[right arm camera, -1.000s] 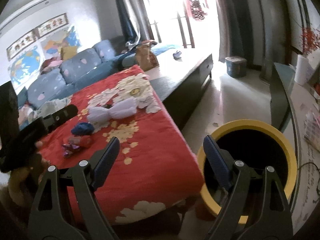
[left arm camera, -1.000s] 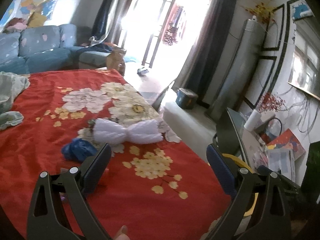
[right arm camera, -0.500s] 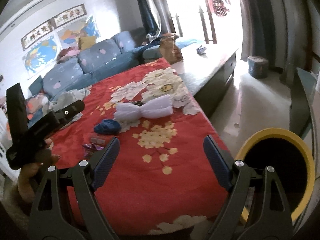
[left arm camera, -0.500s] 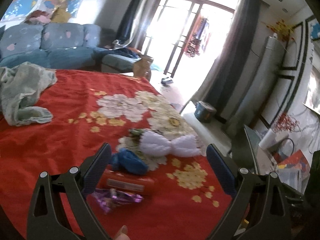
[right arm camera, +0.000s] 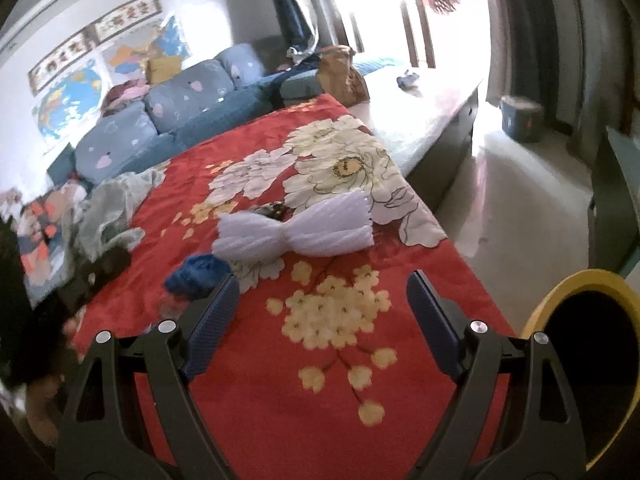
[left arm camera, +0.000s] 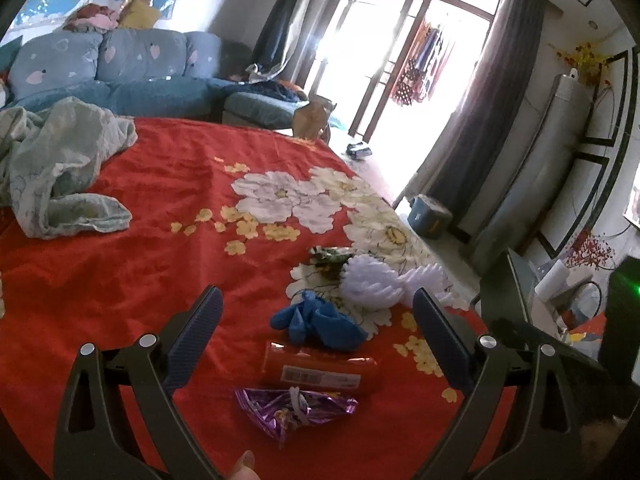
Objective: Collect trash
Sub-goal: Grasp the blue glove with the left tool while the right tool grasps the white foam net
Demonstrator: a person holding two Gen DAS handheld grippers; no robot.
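Trash lies on a red flowered cloth [left arm camera: 160, 264] [right arm camera: 304, 420]. In the left wrist view I see a purple foil wrapper [left arm camera: 292, 408], a red packet [left arm camera: 320, 368], a crumpled blue piece [left arm camera: 320, 320], white foam netting [left arm camera: 384, 284] and a small patterned wrapper [left arm camera: 328, 256]. My left gripper [left arm camera: 316, 320] hangs open just above the red packet and the blue piece, empty. My right gripper [right arm camera: 322, 312] is open and empty over bare cloth; the white netting [right arm camera: 296, 232] and the blue piece [right arm camera: 200, 276] lie beyond it. The yellow-rimmed bin [right arm camera: 592, 280] stands at the right, off the cloth's edge.
A pale green garment [left arm camera: 60, 168] is heaped at the left of the cloth. A blue sofa [left arm camera: 120, 76] stands behind. To the right of the cloth's edge are bare floor [right arm camera: 520, 200], a small blue tub [right arm camera: 520, 120] and a cluttered desk [left arm camera: 560, 312].
Both views have swung left across the cloth. The red packet and purple wrapper have come into the left view between the jaws. The bin has slid to the right view's edge.
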